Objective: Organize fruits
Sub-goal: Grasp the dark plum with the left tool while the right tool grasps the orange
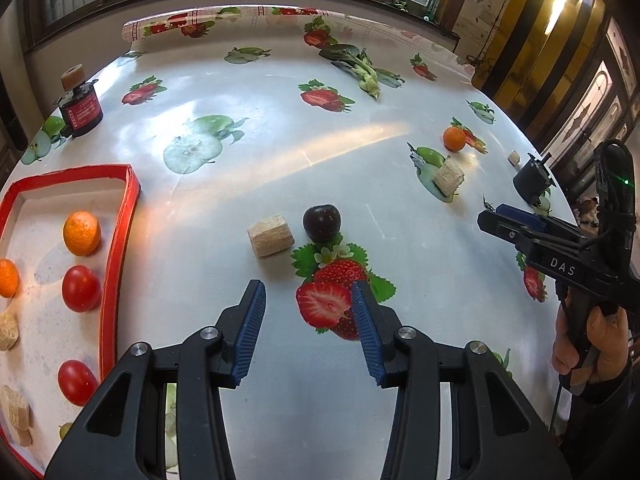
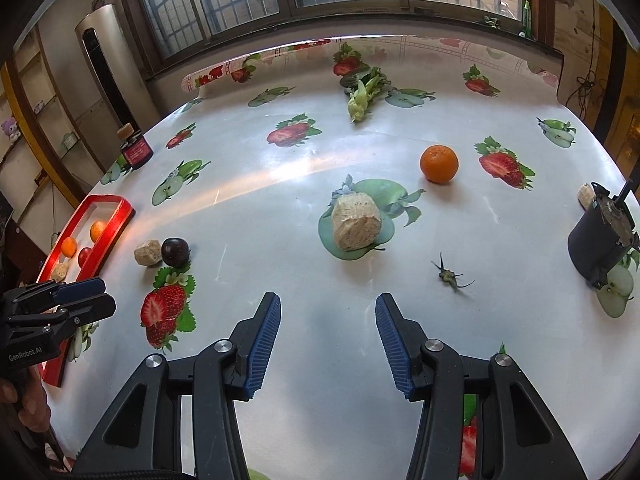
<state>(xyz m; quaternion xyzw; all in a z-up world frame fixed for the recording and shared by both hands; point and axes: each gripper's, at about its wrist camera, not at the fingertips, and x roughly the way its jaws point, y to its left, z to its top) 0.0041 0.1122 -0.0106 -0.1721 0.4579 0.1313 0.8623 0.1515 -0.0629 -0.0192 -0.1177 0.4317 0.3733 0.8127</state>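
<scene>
Fruits are scattered over the fruit-print tablecloth (image 1: 280, 152): a glossy, dark purple plum (image 1: 321, 222) sits mid-table just beside a pale beige block (image 1: 270, 235), and a bright orange (image 2: 439, 163) sits well apart, further back. Two more oranges and two red tomatoes (image 1: 81, 288) lie in the red-rimmed tray (image 1: 120, 240). Left gripper (image 1: 308, 308) and right gripper (image 2: 327, 322) both hover with fingers spread apart, holding nothing.

Bare glossy tablecloth (image 2: 320, 312) lay open ahead of the right gripper (image 2: 328, 340) — the beige fibrous block (image 2: 356, 222) sat at frame centre. In the left view, a pale straw-coloured cube (image 1: 270, 236) touched the dark round plum (image 1: 321, 222) at centre, crowding its left side.
</scene>
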